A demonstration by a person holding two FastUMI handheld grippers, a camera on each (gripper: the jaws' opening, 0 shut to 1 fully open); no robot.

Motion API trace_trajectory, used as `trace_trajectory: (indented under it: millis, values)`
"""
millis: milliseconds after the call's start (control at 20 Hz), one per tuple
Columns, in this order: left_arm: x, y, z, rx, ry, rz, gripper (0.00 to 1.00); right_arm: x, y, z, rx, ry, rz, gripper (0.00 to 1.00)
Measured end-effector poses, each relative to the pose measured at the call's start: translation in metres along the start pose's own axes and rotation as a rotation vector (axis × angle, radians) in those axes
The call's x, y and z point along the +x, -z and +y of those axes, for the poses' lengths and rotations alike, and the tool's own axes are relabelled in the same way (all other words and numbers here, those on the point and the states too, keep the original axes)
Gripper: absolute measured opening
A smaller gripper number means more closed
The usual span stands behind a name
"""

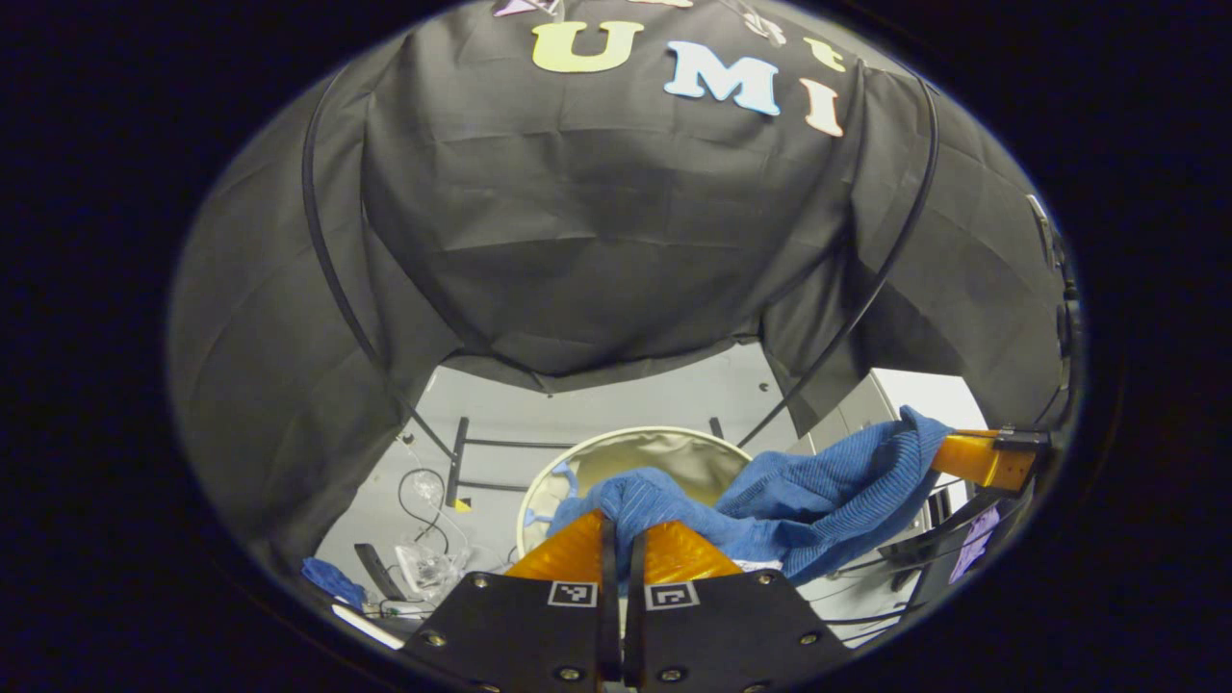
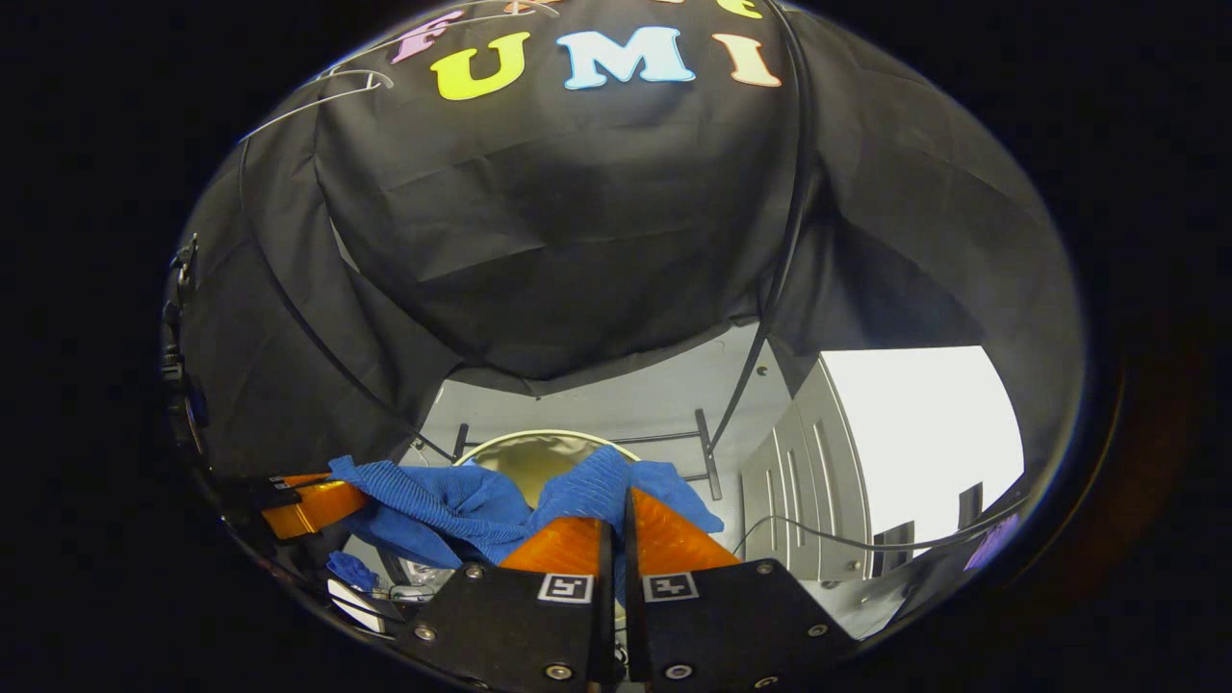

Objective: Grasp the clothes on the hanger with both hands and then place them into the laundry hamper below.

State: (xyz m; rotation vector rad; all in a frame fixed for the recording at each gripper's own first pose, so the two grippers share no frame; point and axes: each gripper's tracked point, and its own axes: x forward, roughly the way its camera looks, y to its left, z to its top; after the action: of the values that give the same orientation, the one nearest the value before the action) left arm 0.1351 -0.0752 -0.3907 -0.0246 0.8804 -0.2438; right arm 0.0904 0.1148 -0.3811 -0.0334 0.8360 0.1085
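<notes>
Left gripper view has the left gripper (image 1: 623, 525) pinched tight on one end of the blue ribbed knit garment (image 1: 808, 496). Right gripper (image 2: 617, 520) clamps the other end, the cloth stretched between them above the round cream-rimmed laundry hamper (image 1: 664, 452).

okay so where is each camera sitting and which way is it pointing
Left gripper view: rides the left gripper, looking along its fingers shut on the blue cloth, down toward the round hamper; the right gripper shows beyond.
Right gripper view: rides the right gripper, fingers shut on the same cloth, facing the hamper; the left gripper shows beyond.
Shared: cloth, hamper, both grippers.
</notes>
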Motion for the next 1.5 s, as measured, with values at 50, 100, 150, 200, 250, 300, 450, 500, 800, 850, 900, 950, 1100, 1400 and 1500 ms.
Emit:
trace_trajectory:
  millis: [50, 100, 150, 200, 250, 300, 450, 500, 800, 850, 900, 950, 1100, 1400, 1500]
  values:
    - [-0.001, -0.001, 0.001, 0.007, 0.001, -0.004, 0.03, -0.001, 0.001, 0.0, -0.004, -0.007, 0.004, 0.06]
    - [-0.003, -0.001, 0.001, 0.012, 0.006, -0.007, 0.07, -0.003, 0.001, 0.001, -0.007, -0.013, 0.008, 0.07]
    - [-0.006, -0.001, 0.001, 0.016, 0.005, -0.006, 0.05, -0.005, 0.002, 0.0, -0.006, -0.014, 0.016, 0.04]
    - [-0.007, 0.0, 0.004, 0.021, -0.01, -0.004, 0.08, -0.008, 0.003, -0.001, -0.001, -0.008, 0.023, 0.11]
    - [-0.011, 0.0, 0.008, 0.024, -0.019, -0.005, 0.09, -0.011, 0.003, -0.001, 0.007, -0.009, 0.026, 0.13]
    - [-0.016, -0.002, 0.007, 0.027, -0.015, -0.013, 0.14, -0.016, 0.002, 0.001, 0.015, -0.016, 0.026, 0.17]
    - [-0.033, -0.01, 0.008, 0.059, 0.005, -0.037, 0.52, -0.031, -0.006, 0.005, 0.045, -0.018, -0.006, 0.61]
    - [-0.04, -0.01, 0.01, 0.072, -0.004, -0.034, 0.66, -0.037, -0.009, 0.002, 0.055, -0.006, -0.014, 0.77]
    - [-0.115, -0.023, 0.027, 0.066, -0.057, -0.101, 0.94, -0.092, -0.03, -0.015, 0.138, 0.041, -0.089, 0.95]
    - [-0.127, -0.02, 0.027, 0.048, -0.053, -0.111, 0.94, -0.102, -0.037, -0.019, 0.135, 0.046, -0.11, 0.95]
    - [-0.138, -0.017, 0.026, 0.043, -0.058, -0.126, 0.94, -0.111, -0.044, -0.025, 0.124, 0.056, -0.128, 0.95]
    - [-0.149, -0.016, 0.029, 0.042, -0.074, -0.143, 0.94, -0.119, -0.048, -0.032, 0.113, 0.066, -0.149, 0.95]
    - [-0.188, -0.027, 0.037, 0.009, -0.113, -0.209, 0.94, -0.143, -0.073, -0.045, 0.115, 0.09, -0.231, 0.95]
    - [-0.254, -0.109, 0.049, -0.022, -0.141, -0.45, 0.88, -0.188, -0.134, -0.051, 0.171, 0.104, -0.44, 0.95]
    - [-0.276, -0.15, 0.046, 0.009, -0.145, -0.54, 0.99, -0.201, -0.157, -0.056, 0.125, 0.134, -0.531, 0.96]
